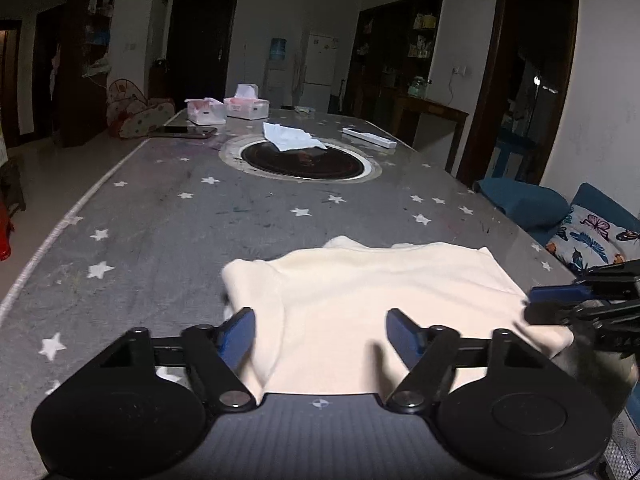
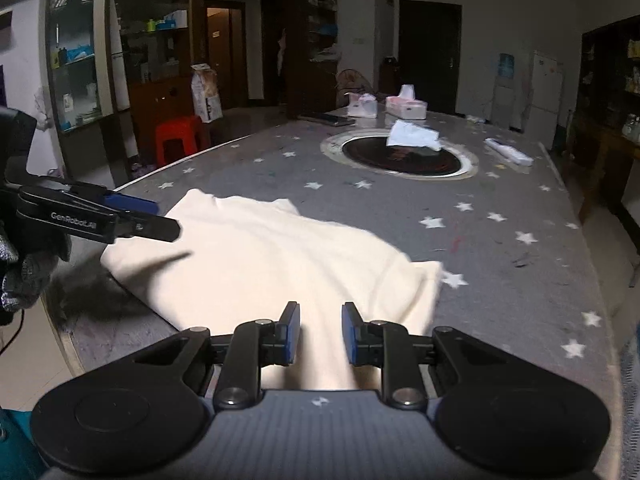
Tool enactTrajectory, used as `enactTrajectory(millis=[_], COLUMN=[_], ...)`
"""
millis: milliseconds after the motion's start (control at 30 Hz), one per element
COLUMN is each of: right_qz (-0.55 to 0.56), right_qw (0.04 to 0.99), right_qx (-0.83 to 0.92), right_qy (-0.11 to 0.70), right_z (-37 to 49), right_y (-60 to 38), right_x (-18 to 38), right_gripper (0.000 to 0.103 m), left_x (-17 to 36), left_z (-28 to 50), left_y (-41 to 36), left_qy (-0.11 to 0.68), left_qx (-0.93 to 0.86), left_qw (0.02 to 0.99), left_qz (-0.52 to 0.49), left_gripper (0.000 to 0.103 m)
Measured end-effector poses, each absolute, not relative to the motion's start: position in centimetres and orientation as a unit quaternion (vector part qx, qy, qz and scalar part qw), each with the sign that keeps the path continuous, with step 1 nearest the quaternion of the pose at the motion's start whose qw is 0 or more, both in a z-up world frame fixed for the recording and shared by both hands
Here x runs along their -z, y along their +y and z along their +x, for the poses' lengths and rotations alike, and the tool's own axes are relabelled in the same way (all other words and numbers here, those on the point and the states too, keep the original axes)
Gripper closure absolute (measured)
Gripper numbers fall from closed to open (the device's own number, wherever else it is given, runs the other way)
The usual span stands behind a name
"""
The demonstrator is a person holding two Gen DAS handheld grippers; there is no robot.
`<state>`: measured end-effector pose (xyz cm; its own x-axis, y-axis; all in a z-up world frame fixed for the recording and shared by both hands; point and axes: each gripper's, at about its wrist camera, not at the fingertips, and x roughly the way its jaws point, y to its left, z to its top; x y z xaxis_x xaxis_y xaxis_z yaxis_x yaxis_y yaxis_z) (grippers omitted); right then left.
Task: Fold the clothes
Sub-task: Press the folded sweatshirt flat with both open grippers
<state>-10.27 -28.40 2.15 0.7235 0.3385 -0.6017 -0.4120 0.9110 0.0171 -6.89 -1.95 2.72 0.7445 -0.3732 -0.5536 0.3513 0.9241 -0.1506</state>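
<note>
Presently, garment: a cream, soft knit garment (image 1: 360, 300) lies flat and partly folded on the grey star-printed bench (image 1: 160, 220), at the bench's near end, well short of the round black hotplate (image 1: 300, 160) set in the bench's middle.
Landmark: every place below is given from that cream garment.
Left tool: the left tool (image 1: 320, 330) hovers over the garment's near edge, its blue-padded fingers (image 1: 240, 330) spread wide with cloth beneath the gap; it holds nothing.
Right tool: the right tool (image 2: 320, 332) hangs over the garment's near right corner, its gap narrower than the left's but not closed; whether the pads touch cloth I cannot tell.
Why so held: both tools point across the garment from the near side, likely so each can take one side of an edge and carry it over evenly.
Fold so far: the left side looks doubled over, a rounded ridge showing there; I judge the task partway.
Beyond the garment: a crumpled white cloth (image 1: 290, 136) lies on the hotplate's far rim, and two white tissue boxes (image 1: 228, 110) stand at the bench's far end, well apart from the work.
Risk: the soft knit may slip or bunch if pinched unevenly.
</note>
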Motion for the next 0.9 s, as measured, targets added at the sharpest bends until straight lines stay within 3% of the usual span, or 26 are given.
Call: enactTrajectory(millis=[167, 900], right_qz=[-0.047, -0.052], right_qw=[0.922, 0.917], right_qx=[-0.206, -0.212], right_qy=[0.326, 0.334], right_z=[-9.8, -4.4], right_y=[-28.5, -27.7], right_x=[-0.9, -3.0], right_gripper=[0.082, 0.082], left_x=[-1.4, -3.2], left_z=[-6.1, -3.5], left_y=[-1.8, -2.8], left_qy=[0.313, 0.318], left_qx=[0.187, 0.205], left_qw=[0.931, 0.925], left_qz=[-0.017, -0.025], left_gripper=[0.051, 0.051])
